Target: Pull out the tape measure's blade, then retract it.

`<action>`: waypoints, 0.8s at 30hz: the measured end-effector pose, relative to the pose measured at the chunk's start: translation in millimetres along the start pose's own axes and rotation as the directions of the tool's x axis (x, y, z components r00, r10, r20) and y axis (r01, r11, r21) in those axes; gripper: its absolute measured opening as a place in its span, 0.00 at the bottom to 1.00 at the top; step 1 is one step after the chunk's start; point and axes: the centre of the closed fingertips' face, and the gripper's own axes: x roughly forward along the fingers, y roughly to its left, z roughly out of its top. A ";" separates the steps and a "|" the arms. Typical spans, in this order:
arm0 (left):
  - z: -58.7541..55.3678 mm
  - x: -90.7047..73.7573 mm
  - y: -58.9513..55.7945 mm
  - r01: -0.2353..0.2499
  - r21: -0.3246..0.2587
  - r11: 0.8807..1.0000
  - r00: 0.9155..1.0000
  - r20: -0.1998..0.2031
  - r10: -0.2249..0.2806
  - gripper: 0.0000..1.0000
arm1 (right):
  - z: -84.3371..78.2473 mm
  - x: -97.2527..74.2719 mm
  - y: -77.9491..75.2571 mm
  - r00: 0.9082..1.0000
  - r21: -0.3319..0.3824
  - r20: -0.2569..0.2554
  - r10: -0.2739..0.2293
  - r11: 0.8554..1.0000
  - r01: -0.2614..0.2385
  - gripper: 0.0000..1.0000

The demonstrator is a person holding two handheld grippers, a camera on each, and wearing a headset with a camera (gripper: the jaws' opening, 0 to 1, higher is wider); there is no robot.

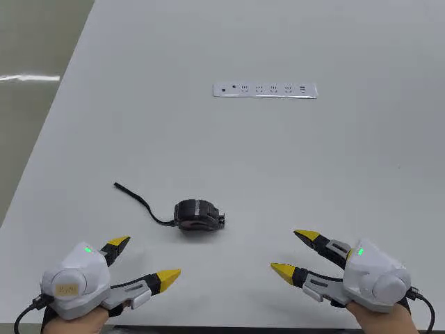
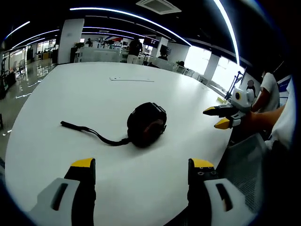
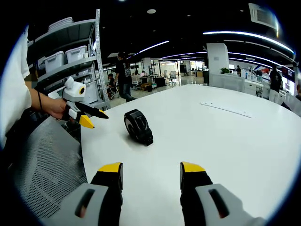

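- My left gripper (image 1: 146, 259) hovers over the near edge of the tabletop (image 1: 292, 174), jaws spread wide and holding nothing.
- My right gripper (image 1: 293, 252) hangs near the same edge, off to the right, equally agape and empty.
- The tape measure (image 1: 198, 215) lies on the tabletop ahead of and between the two grippers, nearer the left one and touching neither. Its blade looks fully wound in.
- Its black wrist strap (image 1: 135, 202) trails from the case toward the left edge.
- A power strip (image 1: 264, 90) sits well apart, toward the far edge, out of my way.
- Risk, as I judge it: the case lies loose, so pulling the blade before I clamp the body would just drag the whole thing across the smooth top.
- The blade's end hook is too small to make out clearly, so my jaw tips could slip off it.
- The strap could get caught under a jaw and twist the case.
- Letting go of a drawn blade at once may whip it back and make the case jump.
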 end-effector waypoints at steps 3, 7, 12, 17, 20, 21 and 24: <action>0.8 -3.1 1.5 0.003 -0.003 1.000 1.000 0.006 -0.003 0.79 | -0.7 -2.5 0.1 1.000 -0.002 0.002 -0.006 1.000 0.006 0.49; 1.6 -5.7 1.6 0.008 -0.004 1.000 1.000 0.011 -0.008 0.79 | -1.8 -6.7 0.4 1.000 -0.001 0.003 -0.012 1.000 0.012 0.50; -0.6 -9.5 -1.0 0.023 -0.001 1.000 1.000 0.010 -0.023 0.79 | -3.5 -14.0 -0.4 1.000 0.006 0.004 -0.024 1.000 0.024 0.51; -4.7 -15.1 1.8 0.019 -0.017 1.000 1.000 0.011 -0.019 0.79 | -7.9 -21.5 -1.5 0.999 0.017 0.003 -0.039 0.999 0.039 0.53; -6.1 -18.1 2.0 0.019 -0.021 1.000 1.000 0.011 -0.018 0.80 | -10.6 -25.1 -1.2 0.999 0.018 -0.001 -0.044 0.999 0.044 0.54; -6.3 -19.7 1.7 0.021 -0.023 1.000 1.000 0.012 -0.020 0.80 | -11.6 -26.4 -0.9 0.999 0.020 -0.003 -0.045 0.999 0.045 0.54; -7.5 -21.9 2.1 0.024 -0.023 0.999 1.000 0.014 -0.023 0.80 | -12.3 -29.2 -0.5 0.999 0.021 -0.003 -0.051 0.998 0.051 0.55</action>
